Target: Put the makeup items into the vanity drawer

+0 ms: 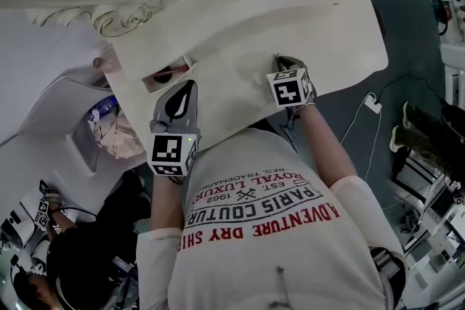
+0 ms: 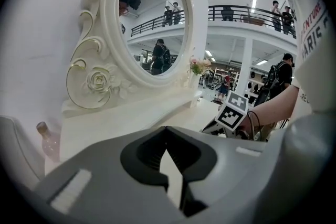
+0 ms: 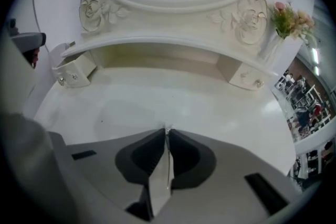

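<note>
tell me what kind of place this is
Probably a big open hall, maybe a showroom or studio, rather than a bedroom. An ornate white vanity with an oval mirror stands here, yet a railed upper balcony holds people, and a charger cable lies on the grey floor.

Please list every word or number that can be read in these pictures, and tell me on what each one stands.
"ADVENTURE DRY SHI" (cut off): red print on the person's white T-shirt, upside down in the head view.
"PARIS COUTURE": same T-shirt.
"ROYAL LUXURY": same T-shirt.
"EST. 1962": same T-shirt.
"REG. TRADEMARK": same T-shirt, very small.
The marker cubes bear square patterns only, no letters.
</note>
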`<action>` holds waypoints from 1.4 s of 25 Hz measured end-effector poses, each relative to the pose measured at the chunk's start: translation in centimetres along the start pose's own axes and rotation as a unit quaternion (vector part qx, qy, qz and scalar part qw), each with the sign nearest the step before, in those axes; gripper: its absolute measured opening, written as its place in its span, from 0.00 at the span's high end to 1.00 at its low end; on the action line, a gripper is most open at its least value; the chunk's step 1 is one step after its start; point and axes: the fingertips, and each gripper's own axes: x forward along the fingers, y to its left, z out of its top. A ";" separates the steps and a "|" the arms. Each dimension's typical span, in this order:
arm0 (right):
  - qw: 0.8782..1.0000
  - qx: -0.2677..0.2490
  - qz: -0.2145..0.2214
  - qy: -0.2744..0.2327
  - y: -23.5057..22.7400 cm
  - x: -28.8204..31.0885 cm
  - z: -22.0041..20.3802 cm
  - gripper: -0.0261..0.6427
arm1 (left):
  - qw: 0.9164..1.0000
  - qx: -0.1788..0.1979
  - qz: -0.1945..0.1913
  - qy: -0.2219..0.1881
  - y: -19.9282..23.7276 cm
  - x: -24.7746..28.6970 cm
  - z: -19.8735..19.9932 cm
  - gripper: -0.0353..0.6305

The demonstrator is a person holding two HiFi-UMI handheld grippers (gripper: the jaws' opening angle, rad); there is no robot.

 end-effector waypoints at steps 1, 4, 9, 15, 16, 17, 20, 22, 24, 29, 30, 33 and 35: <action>1.000 0.004 0.005 -0.002 0.2 -0.2 0.2 0.91 | 1.000 0.000 0.003 -0.002 0.2 -0.3 0.1 0.93; 1.000 -0.001 0.015 -0.021 0.9 -0.9 1.8 0.91 | 1.000 -0.003 0.016 -0.012 0.9 -1.2 0.3 0.93; 0.997 -0.033 0.041 -0.050 3.9 -2.3 5.5 0.91 | 0.999 -0.009 0.043 -0.030 2.4 -3.7 0.8 0.93; 0.990 -0.069 0.079 -0.089 8.4 -4.6 9.9 0.91 | 0.994 -0.019 0.088 -0.059 4.5 -7.5 1.3 0.93; 0.989 -0.079 0.086 -0.095 9.2 -4.9 10.6 0.91 | 0.993 -0.020 0.098 -0.064 4.9 -8.2 1.3 0.93; 0.986 -0.091 0.094 -0.101 10.1 -5.3 11.2 0.91 | 0.992 -0.022 0.107 -0.068 5.3 -8.9 1.3 0.93; 0.977 -0.133 0.122 -0.117 13.1 -6.3 12.9 0.91 | 0.988 -0.028 0.130 -0.080 6.3 -11.0 1.0 0.93; 0.967 -0.167 0.144 -0.129 15.5 -6.8 13.9 0.91 | 0.985 -0.034 0.145 -0.084 6.9 -12.4 0.6 0.93; 0.953 -0.206 0.171 -0.140 18.1 -7.0 14.8 0.91 | 0.982 -0.043 0.164 -0.088 7.4 -13.7 0.0 0.93; 0.932 -0.259 0.210 -0.144 22.8 -7.0 16.2 0.91 | 0.972 -0.066 0.205 -0.090 8.6 -16.7 -1.7 0.93; 0.928 -0.265 0.220 -0.143 23.6 -6.9 16.4 0.91 | 0.970 -0.072 0.213 -0.091 8.9 -17.3 -2.1 0.93; 0.913 -0.293 0.247 -0.137 26.0 -6.6 16.8 0.91 | 0.965 -0.080 0.230 -0.095 9.4 -18.6 -2.8 0.93; 0.900 -0.321 0.262 -0.136 27.4 -6.3 17.0 0.91 | 0.963 -0.082 0.237 -0.096 9.5 -19.1 -3.1 0.93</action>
